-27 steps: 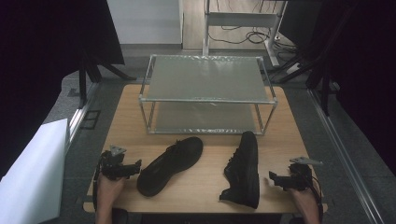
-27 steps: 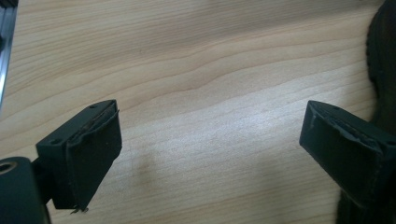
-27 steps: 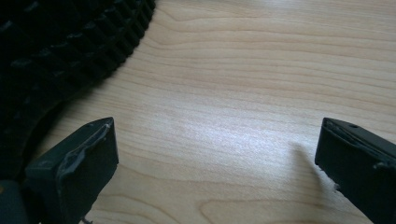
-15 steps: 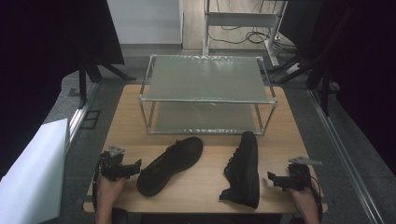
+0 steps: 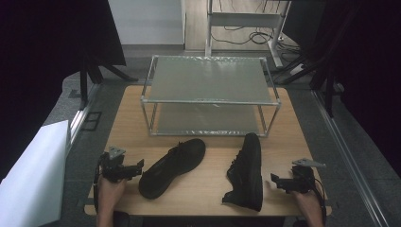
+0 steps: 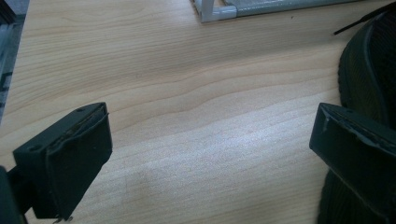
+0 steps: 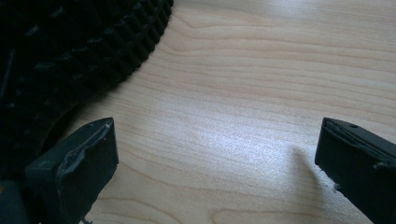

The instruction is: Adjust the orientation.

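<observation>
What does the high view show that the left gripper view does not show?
High view alone: the second black shoe lying on its side, the right claw, the rack's upper shelf and the person's hands. Left gripper view alone: a close look between the left claw jaws, open over bare wood. Both share the wooden table, a corner of the metal rack, and the left black shoe.

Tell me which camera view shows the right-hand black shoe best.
The high view: there the right-hand black shoe lies whole on its side on the table, left of the right gripper. The right gripper view gives just a close patch of its ridged sole. The left gripper view has the other shoe at its edge instead.
</observation>
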The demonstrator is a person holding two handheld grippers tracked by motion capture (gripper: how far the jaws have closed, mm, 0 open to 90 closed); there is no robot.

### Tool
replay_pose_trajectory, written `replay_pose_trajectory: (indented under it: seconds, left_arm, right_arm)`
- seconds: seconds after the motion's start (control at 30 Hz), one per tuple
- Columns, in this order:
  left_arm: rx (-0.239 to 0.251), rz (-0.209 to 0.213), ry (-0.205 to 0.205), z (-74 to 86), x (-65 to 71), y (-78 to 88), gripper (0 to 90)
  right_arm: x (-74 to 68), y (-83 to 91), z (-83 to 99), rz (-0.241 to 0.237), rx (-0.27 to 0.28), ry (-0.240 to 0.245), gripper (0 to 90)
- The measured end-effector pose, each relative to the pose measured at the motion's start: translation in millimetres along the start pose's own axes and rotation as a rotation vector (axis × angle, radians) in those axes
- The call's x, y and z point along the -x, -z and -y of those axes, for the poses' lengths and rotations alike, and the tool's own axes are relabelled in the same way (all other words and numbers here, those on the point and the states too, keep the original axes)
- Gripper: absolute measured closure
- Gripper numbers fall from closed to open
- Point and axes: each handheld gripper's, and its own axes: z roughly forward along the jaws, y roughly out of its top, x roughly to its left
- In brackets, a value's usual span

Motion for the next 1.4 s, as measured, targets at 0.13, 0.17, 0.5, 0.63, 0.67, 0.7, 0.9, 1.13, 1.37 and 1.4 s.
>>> replay_pose_trajectory:
  seconds: [0.13, 0.17, 0.5, 0.63, 0.67, 0.7, 0.9, 1.13, 1.37, 1.4]
  left_arm:
    - [-0.015, 0.0, -0.019, 0.5, 2.3, -2.3, 0.0]
    - [-0.019, 0.002, -0.026, 0.5, 3.0, -3.2, 0.0]
    - [-0.046, 0.044, -0.069, 0.1, 13.2, -8.6, 0.0]
    - [-0.047, 0.059, -0.08, 0.7, 16.6, -7.1, 0.2]
    - [-0.05, 0.064, -0.087, 0.9, 18.9, -6.5, 0.4]
    - [-0.051, 0.065, -0.094, 1.0, 20.4, -6.0, 0.4]
    - [-0.062, 0.086, -0.141, 1.2, 33.9, -3.3, 0.4]
    - [-0.084, 0.132, -0.187, 1.1, 51.9, -2.0, 0.6]
    - [-0.089, 0.155, -0.209, 1.4, 61.9, -1.1, 1.4]
    - [-0.09, 0.16, -0.211, 1.4, 63.4, -1.1, 1.6]
  right_arm:
    - [0.8, 0.5, 0.1, -0.005, -0.001, -0.009, 0.0]
    - [0.6, 0.2, 0.2, -0.006, 0.0, -0.009, 0.2]
    - [0.3, 0.2, -0.1, -0.009, 0.003, -0.004, 1.3]
    - [0.4, 1.5, -0.7, -0.008, 0.009, -0.007, 2.3]
    - [0.5, 1.6, -0.7, -0.009, 0.01, -0.01, 2.3]
    - [0.7, 1.6, -0.6, -0.009, 0.01, -0.013, 2.4]
    - [0.7, 1.7, -0.7, -0.011, 0.011, -0.014, 2.6]
    - [0.9, 1.6, -0.8, -0.013, 0.012, -0.016, 2.7]
    - [0.9, 1.1, -0.9, -0.012, 0.01, -0.014, 2.9]
    - [1.0, 1.1, -0.9, -0.011, 0.01, -0.014, 3.0]
